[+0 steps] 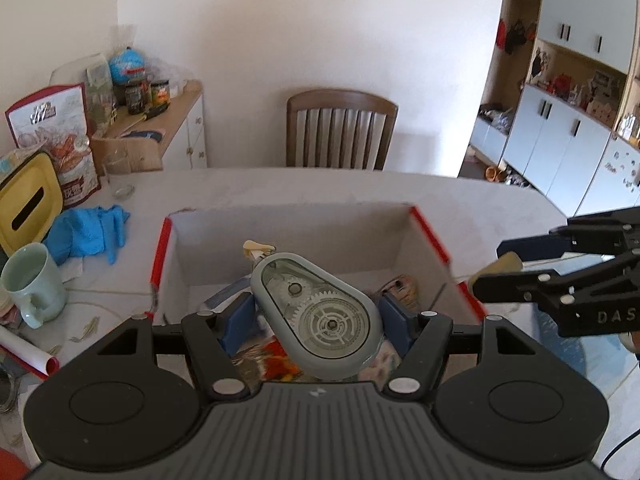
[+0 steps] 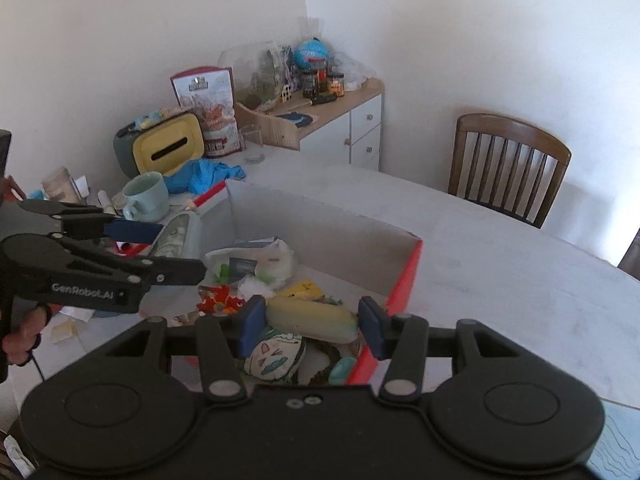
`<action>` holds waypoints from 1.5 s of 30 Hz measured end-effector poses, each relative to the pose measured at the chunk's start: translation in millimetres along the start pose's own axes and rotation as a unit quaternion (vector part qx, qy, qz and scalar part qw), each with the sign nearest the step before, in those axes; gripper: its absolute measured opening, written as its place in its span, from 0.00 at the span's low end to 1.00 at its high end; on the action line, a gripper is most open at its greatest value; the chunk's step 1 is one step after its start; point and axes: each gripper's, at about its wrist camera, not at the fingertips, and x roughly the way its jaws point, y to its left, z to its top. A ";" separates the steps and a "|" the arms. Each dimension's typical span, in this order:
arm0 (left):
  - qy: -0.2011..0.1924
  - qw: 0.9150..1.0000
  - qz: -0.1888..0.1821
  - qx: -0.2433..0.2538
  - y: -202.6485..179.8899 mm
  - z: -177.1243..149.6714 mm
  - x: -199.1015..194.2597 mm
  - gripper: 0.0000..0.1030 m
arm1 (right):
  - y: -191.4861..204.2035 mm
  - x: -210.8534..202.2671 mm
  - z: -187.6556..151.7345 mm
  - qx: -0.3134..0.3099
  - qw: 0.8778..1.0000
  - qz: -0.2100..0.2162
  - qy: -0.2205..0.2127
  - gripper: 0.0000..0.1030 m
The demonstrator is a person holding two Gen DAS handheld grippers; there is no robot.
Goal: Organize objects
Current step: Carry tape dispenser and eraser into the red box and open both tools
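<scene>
Step in hand: both claws carry one item each over the open box [image 1: 430, 236], judged to be the drop-off stage of the tidying task.
Left claw [image 1: 316, 316]: closed on a grey tape dispenser [image 1: 316, 314] with a clear window that shows gears; the blue pads press on its two sides.
Right claw [image 2: 312, 326]: closed on a pale yellow-green oblong item [image 2: 312, 318], soft-looking, exact kind unclear; it lies crosswise between the pads.
Position of held items: both hang above the inside of the box, near its front edge, clear of the contents below.
Box contents: a red toy [image 2: 220, 300], a cat-face pouch [image 2: 274, 354], a white plastic bag [image 2: 260, 258], a yellow packet [image 2: 302, 290], and further small items too jumbled to name.
Method, lowering: each claw should descend until its item is close above the pile, since the dispenser is hard and could crack or bounce.
Method, spacing: the two claws stand near each other; releasing one at a time avoids a clash.
Method, release: the pads should part fully before the claw lifts straight up.
Risk: the red box edge could catch a claw on withdrawal.
Count, claws: two.
Count, held items: two.
Count, boxes: one.
Count, mugs on the worktop [image 2: 480, 264]: one, pale green [image 2: 146, 196].
Count, chairs: one [image 2: 508, 164].
</scene>
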 end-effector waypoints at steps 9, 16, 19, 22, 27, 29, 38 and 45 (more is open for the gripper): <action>0.037 0.999 0.012 0.003 19.0 -11.9 37.4 0.66 | 8.4 57.5 4.4 -0.012 0.999 -0.005 0.031 0.48; 0.066 0.998 0.004 0.020 20.4 -22.4 61.2 0.66 | 13.0 91.8 3.2 -0.033 0.998 -0.002 0.062 0.48; 0.077 0.997 0.001 0.022 21.2 -25.8 67.3 0.66 | 15.2 100.5 0.7 -0.037 0.996 -0.001 0.075 0.48; 0.084 0.996 0.001 0.026 21.1 -28.6 71.4 0.66 | 16.7 105.5 -1.9 -0.042 0.996 -0.002 0.084 0.48; 0.088 0.996 0.002 0.024 25.3 -29.0 74.0 0.66 | 17.3 110.8 -4.1 -0.042 0.994 0.000 0.097 0.48; 0.090 0.996 0.005 0.024 24.8 -29.3 74.6 0.66 | 16.9 112.0 -4.9 -0.040 0.994 0.004 0.104 0.48; 0.095 0.995 0.008 0.012 26.2 -29.5 72.8 0.67 | 17.1 98.7 -2.4 -0.036 0.995 0.002 0.088 0.59; 0.093 0.996 0.008 0.011 23.4 -29.6 65.1 0.67 | 20.3 78.8 3.7 -0.034 0.997 0.005 0.072 0.61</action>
